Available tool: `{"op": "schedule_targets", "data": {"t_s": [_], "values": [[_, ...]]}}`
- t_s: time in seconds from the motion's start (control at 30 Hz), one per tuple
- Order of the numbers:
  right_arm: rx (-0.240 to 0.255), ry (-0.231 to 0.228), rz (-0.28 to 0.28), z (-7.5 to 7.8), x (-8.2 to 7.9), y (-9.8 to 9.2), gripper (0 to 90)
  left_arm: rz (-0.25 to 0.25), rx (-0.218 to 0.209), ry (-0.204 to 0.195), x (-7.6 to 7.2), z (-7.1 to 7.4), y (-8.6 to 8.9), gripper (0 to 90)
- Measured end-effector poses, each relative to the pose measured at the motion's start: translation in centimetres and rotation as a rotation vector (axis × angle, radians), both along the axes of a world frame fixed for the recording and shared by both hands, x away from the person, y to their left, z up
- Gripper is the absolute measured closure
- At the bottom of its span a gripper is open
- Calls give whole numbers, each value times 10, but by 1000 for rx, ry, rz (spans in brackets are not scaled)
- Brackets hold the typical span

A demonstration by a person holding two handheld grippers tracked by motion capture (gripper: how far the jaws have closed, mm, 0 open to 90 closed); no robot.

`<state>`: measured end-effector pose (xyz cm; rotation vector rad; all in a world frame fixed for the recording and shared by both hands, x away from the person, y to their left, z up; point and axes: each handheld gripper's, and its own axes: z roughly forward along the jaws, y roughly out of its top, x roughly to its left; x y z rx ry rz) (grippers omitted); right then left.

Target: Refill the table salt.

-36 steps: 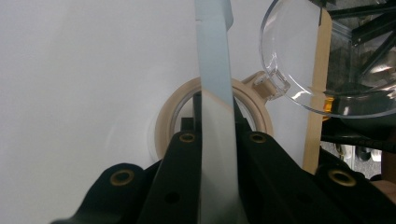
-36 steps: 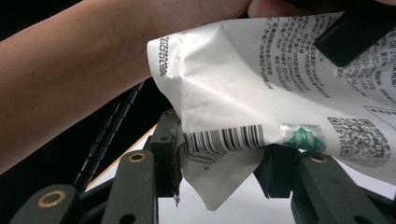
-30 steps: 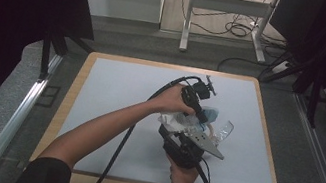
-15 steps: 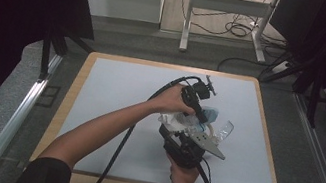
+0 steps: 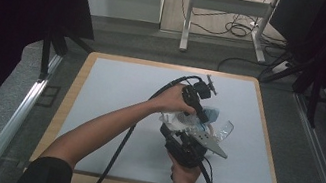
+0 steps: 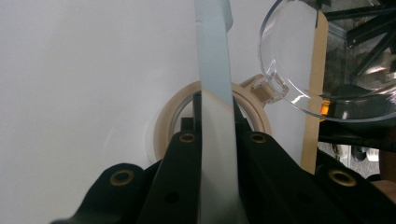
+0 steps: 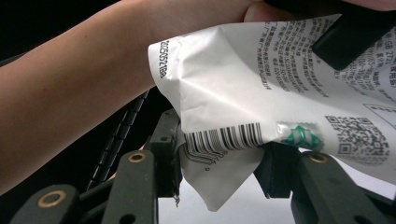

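A white printed packet (image 5: 175, 121) with a barcode and QR codes hangs between my two grippers over the middle of the table. My left gripper (image 5: 201, 114) comes down from above, shut on the packet's pale blue top edge (image 6: 215, 70), which I see edge-on between its jaws. My right gripper (image 5: 185, 134) comes from the near side. Its jaws stand partly closed with the packet's crumpled lower corner (image 7: 219, 163) pressed between the pads. Under the left gripper (image 6: 217, 116) a round container with a beige rim (image 6: 161, 126) stands on the table, its clear hinged lid (image 6: 299, 51) swung open.
The white mat (image 5: 115, 93) covers a wood-edged table. The clear lid (image 5: 226, 130) lies just right of the grippers. The person's left forearm (image 7: 70, 102) crosses in front of the right gripper. Cables trail from both grippers toward the near edge.
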<state>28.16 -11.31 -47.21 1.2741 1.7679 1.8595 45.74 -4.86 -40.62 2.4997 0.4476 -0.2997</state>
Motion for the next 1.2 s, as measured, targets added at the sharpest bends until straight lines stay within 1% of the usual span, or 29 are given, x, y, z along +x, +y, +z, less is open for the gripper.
{"op": "schedule_targets", "data": {"t_s": [0.27, 0.8, 1.2], "values": [[-16, -12, -3, -1, 0, 1, 573, 2, 5, -2, 0, 0, 0, 894], [-24, -10, -4, -3, 1, 1, 573, 1, 7, -2, 0, -3, 0, 895], [-25, -14, -4, -4, 1, 2, 573, 0, 14, -11, 0, -3, -1, 895]]}}
